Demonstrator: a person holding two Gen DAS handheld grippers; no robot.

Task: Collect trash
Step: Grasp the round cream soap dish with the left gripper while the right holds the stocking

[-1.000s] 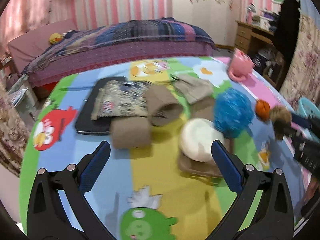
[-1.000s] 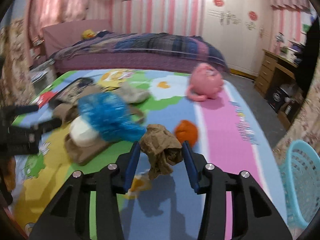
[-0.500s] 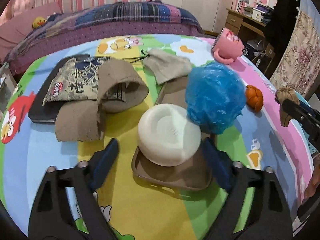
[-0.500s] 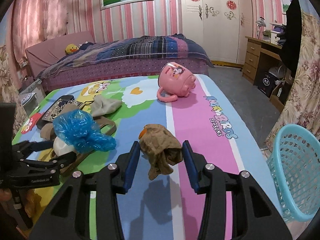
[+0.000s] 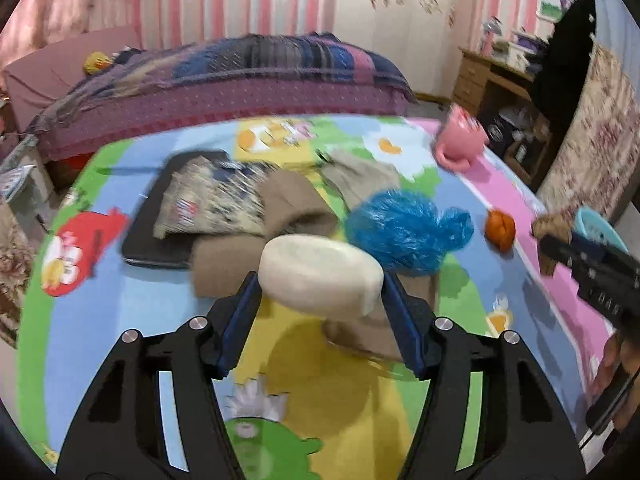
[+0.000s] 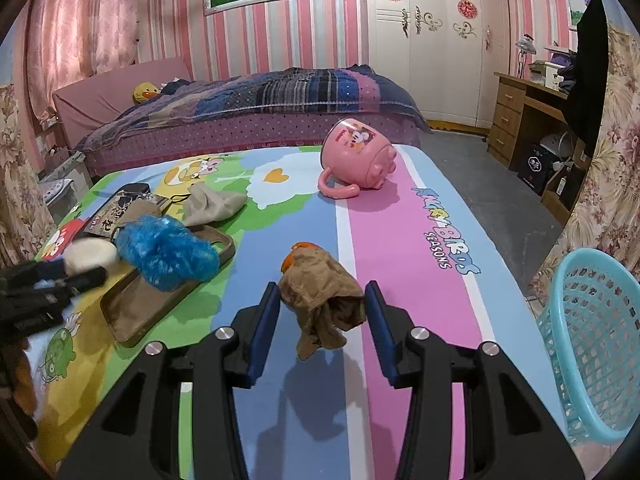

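The left gripper (image 5: 320, 300) is closing its jaws on a pale round puck (image 5: 320, 278), whose two edges are meeting the blue pads; the puck is sitting tilted above the brown tray (image 6: 160, 300) on the cartoon-print table cover (image 6: 400, 248), and appears lifted clear. For a sound grasp, the pads should be seated squarely across the widest part of the puck, because its smooth curved rim is likely to be slipping out under a shallow pinch. The right gripper (image 6: 322, 312) is clamping a crumpled brown paper wad (image 6: 320, 296), which is hanging between its pads above the cover. The turquoise basket (image 6: 592, 340) is standing beside the table edge on the right, near that wad. The blue plastic bag (image 5: 404, 232) and the orange scrap (image 5: 500, 229) are lying on the cover uncollected.
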